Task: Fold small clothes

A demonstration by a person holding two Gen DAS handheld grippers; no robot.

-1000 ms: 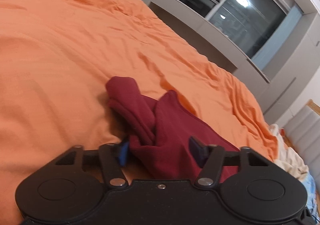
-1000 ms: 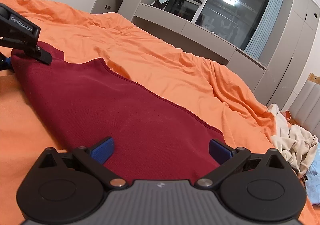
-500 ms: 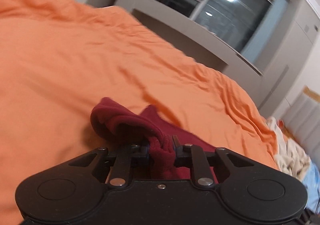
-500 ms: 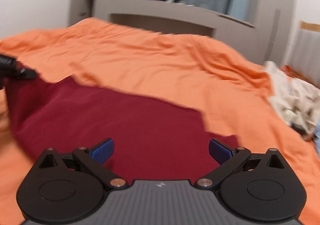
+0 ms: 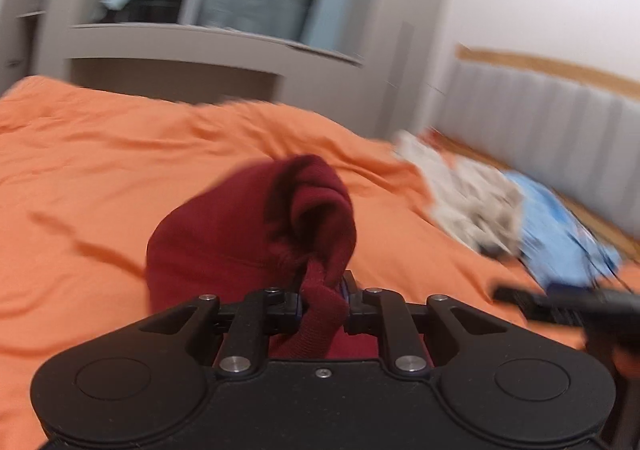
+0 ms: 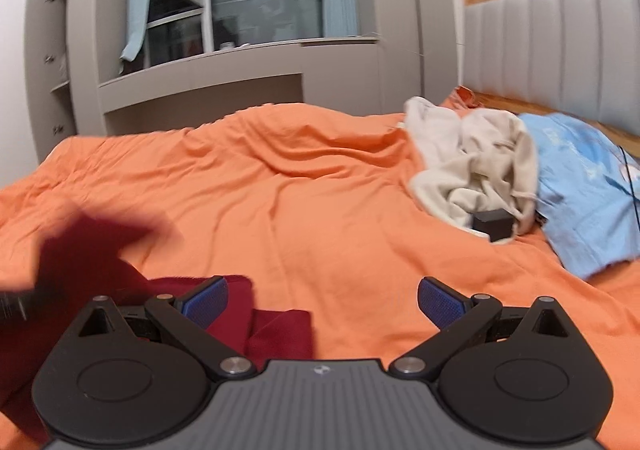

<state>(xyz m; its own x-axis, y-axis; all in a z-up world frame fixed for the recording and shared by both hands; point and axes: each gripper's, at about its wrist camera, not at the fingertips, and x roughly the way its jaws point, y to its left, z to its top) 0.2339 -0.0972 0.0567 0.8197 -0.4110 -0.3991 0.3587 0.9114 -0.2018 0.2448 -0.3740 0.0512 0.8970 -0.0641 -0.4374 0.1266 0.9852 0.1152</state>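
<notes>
A dark red garment point(image 5: 248, 234) hangs bunched above the orange bedcover point(image 5: 100, 177), with my left gripper point(image 5: 323, 290) shut on a fold of it. The cloth bulges forward over the jaws in the left wrist view. In the right wrist view the same garment point(image 6: 276, 326) lies blurred at the lower left, partly under my right gripper's left finger. My right gripper point(image 6: 322, 296) stands open, blue pads wide apart, with only bedcover between them. A dark blurred shape at the right of the left wrist view is the right gripper point(image 5: 560, 306).
A crumpled beige garment point(image 6: 472, 157) and a light blue one point(image 6: 580, 185) lie near the grey padded headboard point(image 6: 560, 49). A small black box point(image 6: 492, 223) sits by the beige cloth. Grey cabinets and a window stand behind the bed.
My left gripper has shut on the red garment, lifted it and swung right. My right gripper has stayed open and moved right, off most of the cloth. Both views have rolled.
</notes>
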